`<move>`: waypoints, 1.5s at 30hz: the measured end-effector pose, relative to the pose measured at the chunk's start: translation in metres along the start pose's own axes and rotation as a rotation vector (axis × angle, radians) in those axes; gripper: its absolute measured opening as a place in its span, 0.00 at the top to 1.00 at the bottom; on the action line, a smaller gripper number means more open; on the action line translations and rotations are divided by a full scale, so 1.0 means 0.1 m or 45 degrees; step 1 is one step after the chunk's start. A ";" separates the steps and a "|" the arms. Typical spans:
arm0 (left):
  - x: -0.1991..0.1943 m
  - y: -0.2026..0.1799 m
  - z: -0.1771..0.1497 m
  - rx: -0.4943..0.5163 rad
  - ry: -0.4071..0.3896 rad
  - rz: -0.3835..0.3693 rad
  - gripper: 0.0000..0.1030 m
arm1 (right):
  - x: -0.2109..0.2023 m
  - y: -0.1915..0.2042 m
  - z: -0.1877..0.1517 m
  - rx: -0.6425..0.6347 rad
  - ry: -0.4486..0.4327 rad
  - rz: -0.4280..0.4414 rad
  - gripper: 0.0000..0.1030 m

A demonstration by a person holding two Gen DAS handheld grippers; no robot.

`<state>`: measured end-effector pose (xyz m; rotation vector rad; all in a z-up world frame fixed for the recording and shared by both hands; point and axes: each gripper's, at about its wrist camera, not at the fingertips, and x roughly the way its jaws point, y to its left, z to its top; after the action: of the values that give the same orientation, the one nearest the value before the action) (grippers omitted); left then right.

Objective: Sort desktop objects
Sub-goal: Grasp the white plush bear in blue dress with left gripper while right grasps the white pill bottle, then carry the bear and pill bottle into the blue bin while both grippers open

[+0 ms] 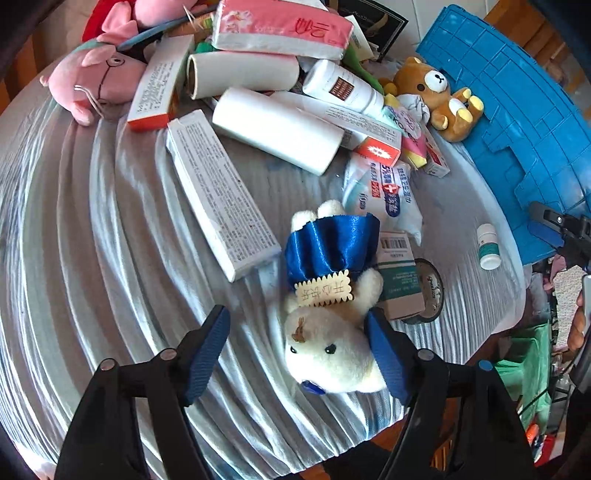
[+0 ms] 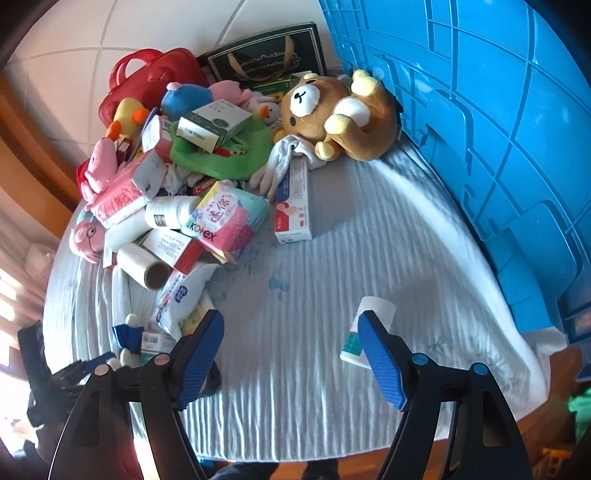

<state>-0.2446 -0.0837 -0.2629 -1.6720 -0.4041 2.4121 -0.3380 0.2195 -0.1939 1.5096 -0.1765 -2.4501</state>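
In the left wrist view a white plush bear in a blue satin dress [image 1: 328, 306] lies on the striped cloth. My left gripper [image 1: 299, 354] is open, its right finger [image 1: 388, 354] beside the bear's head, the bear between the fingers. In the right wrist view my right gripper [image 2: 291, 358] is open over bare cloth. A small white pill bottle [image 2: 364, 332] lies just behind its right finger [image 2: 380, 358]. The bottle also shows in the left wrist view [image 1: 488, 246]. A brown bear plush [image 2: 332, 114] rests against a blue crate [image 2: 498, 129].
A pile of boxes, white rolls [image 1: 277, 129], a pink tissue pack [image 1: 280, 26], plush toys and a Kotex pack [image 2: 225, 218] fills the table's far side. A long white box [image 1: 218, 195] and a green-white box [image 1: 400, 284] flank the white bear. The table edge is near.
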 end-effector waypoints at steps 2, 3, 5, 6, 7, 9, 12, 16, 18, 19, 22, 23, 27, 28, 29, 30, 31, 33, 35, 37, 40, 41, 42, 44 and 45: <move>0.12 -0.16 -0.02 0.049 0.076 -0.014 0.45 | 0.04 -0.05 0.02 0.009 0.010 -0.010 0.27; 0.14 -0.25 -0.03 0.093 0.067 0.026 0.47 | 0.06 -0.07 0.02 0.014 0.019 -0.023 0.27; 0.17 -0.31 0.00 0.105 0.070 0.030 0.54 | 0.11 -0.13 0.01 0.025 0.044 -0.047 0.27; 0.17 -0.28 0.03 0.082 0.065 0.022 0.56 | 0.13 -0.16 -0.01 0.031 0.056 -0.061 0.27; 0.17 -0.26 0.07 0.063 0.071 0.014 0.57 | 0.16 -0.18 -0.03 0.033 0.064 -0.084 0.27; 0.18 -0.25 0.10 0.074 0.082 0.026 0.57 | 0.24 -0.26 -0.09 0.037 0.083 -0.153 0.27; 0.23 -0.35 0.07 0.169 0.095 0.092 0.57 | 0.38 -0.44 -0.15 0.094 0.106 -0.218 0.39; 0.23 -0.37 0.04 0.181 0.077 0.113 0.57 | 0.61 -0.56 -0.19 0.146 0.193 -0.196 0.65; 0.22 -0.35 0.02 0.194 0.069 0.098 0.57 | 0.66 -0.50 -0.21 0.115 0.201 -0.212 0.67; 0.22 -0.35 0.02 0.202 0.066 0.098 0.57 | 0.70 -0.46 -0.22 0.095 0.201 -0.223 0.67; 0.22 -0.36 0.00 0.212 0.056 0.096 0.59 | 0.79 -0.36 -0.24 0.036 0.178 -0.258 0.67; 0.21 -0.33 0.00 0.195 0.054 0.080 0.61 | 0.81 -0.31 -0.25 -0.015 0.165 -0.283 0.67; 0.07 -0.20 0.01 0.151 0.040 0.043 0.62 | 0.70 -0.20 -0.24 0.013 0.141 -0.156 0.67; 0.00 -0.18 0.02 0.145 0.029 0.034 0.62 | 0.64 -0.15 -0.23 -0.003 0.119 -0.155 0.67; -0.08 -0.16 0.03 0.147 0.008 0.036 0.62 | 0.57 -0.10 -0.21 -0.008 0.099 -0.138 0.67; -0.16 -0.16 0.06 0.159 -0.016 0.041 0.62 | 0.51 -0.05 -0.19 -0.012 0.080 -0.123 0.67; -0.26 -0.15 0.09 0.168 -0.043 0.037 0.62 | 0.44 0.01 -0.16 -0.019 0.058 -0.114 0.67; -0.46 -0.16 0.19 0.184 -0.105 0.027 0.62 | 0.28 0.11 -0.07 -0.019 0.010 -0.083 0.67; -0.68 -0.20 0.30 0.224 -0.172 0.013 0.62 | 0.11 0.22 0.01 -0.015 -0.044 -0.055 0.67; -0.85 -0.31 0.45 0.263 -0.238 -0.012 0.62 | -0.06 0.30 0.09 -0.023 -0.108 -0.039 0.67; -1.07 -0.54 0.65 0.349 -0.325 -0.049 0.62 | -0.37 0.47 0.21 -0.036 -0.220 -0.028 0.67; -1.14 -0.61 0.72 0.381 -0.353 -0.069 0.62 | -0.50 0.49 0.24 -0.036 -0.258 -0.027 0.67; -1.21 -0.69 0.79 0.415 -0.378 -0.086 0.62 | -0.64 0.52 0.27 -0.034 -0.303 -0.027 0.67; -1.34 -0.90 0.92 0.496 -0.426 -0.136 0.62 | -0.93 0.58 0.32 -0.028 -0.395 -0.037 0.67; -1.40 -1.03 0.98 0.544 -0.454 -0.161 0.62 | -1.08 0.60 0.34 -0.025 -0.440 -0.045 0.67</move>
<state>-0.2875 -0.0392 -0.0730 -1.0158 -0.0284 2.4749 -0.3131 0.1913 -0.0720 1.0787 -0.1903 -2.7149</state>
